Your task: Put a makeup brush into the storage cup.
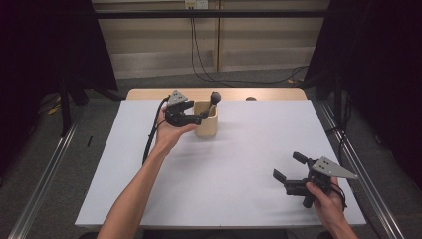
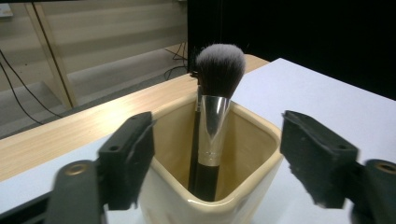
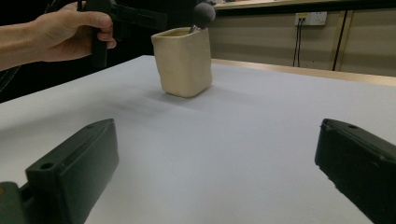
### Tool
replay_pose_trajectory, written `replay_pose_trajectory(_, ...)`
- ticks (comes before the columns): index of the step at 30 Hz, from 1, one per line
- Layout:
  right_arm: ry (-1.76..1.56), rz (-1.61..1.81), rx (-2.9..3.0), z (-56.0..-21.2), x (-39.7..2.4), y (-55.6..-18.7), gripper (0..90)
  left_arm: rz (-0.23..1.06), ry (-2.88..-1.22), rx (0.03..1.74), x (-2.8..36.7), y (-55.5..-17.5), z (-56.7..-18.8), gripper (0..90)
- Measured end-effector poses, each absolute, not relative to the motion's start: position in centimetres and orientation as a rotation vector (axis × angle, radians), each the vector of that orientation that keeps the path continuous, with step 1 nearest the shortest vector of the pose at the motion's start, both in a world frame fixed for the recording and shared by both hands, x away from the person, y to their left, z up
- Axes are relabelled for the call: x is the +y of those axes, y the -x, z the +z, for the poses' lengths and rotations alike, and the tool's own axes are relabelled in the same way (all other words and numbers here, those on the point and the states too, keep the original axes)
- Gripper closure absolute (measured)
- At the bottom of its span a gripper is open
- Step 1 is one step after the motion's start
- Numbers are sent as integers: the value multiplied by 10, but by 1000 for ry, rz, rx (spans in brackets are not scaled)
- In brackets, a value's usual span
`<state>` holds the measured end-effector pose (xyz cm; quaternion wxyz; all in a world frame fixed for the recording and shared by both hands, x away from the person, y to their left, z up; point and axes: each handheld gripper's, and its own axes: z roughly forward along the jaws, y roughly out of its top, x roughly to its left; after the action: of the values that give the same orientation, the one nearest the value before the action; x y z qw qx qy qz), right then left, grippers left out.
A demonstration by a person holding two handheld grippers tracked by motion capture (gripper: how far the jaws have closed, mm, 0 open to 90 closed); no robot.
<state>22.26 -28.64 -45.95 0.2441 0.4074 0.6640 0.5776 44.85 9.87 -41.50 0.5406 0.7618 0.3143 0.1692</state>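
Our left gripper (image 2: 215, 158) stands wide open, empty, around the light, top-heavy makeup brush (image 2: 212, 116); we'd pinch its stiff ferrule, not the soft bristles.

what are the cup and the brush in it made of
Cup: likely glazed ceramic; cream, thick rounded rim with a soft sheen.
Brush: soft, probably synthetic bristles, dark with pale tips; shiny silver metal collar; glossy black handle, plastic or lacquered wood.

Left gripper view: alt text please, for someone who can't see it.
A makeup brush stands bristles-up in a cream square cup, seen close between the left gripper's two open black jaws, which touch neither. Behind lie the white table, its wooden edge and a dark backdrop.
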Motion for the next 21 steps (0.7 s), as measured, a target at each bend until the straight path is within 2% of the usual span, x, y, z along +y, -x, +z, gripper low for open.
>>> replay_pose_trajectory(4, -1108, 1577, 1812, -459, -287, -222, 0, 404, -1805, 746, 100, -446, -411, 143)
replay_pose_trajectory(17, -1108, 1558, 1807, -457, -288, -218, 0, 350, -1763, 759, 110, -431, -408, 38)
replay_pose_trajectory(21, -1114, 1556, 1792, -456, -288, -216, 0, 367, -1762, 761, 118, -427, -406, 27)
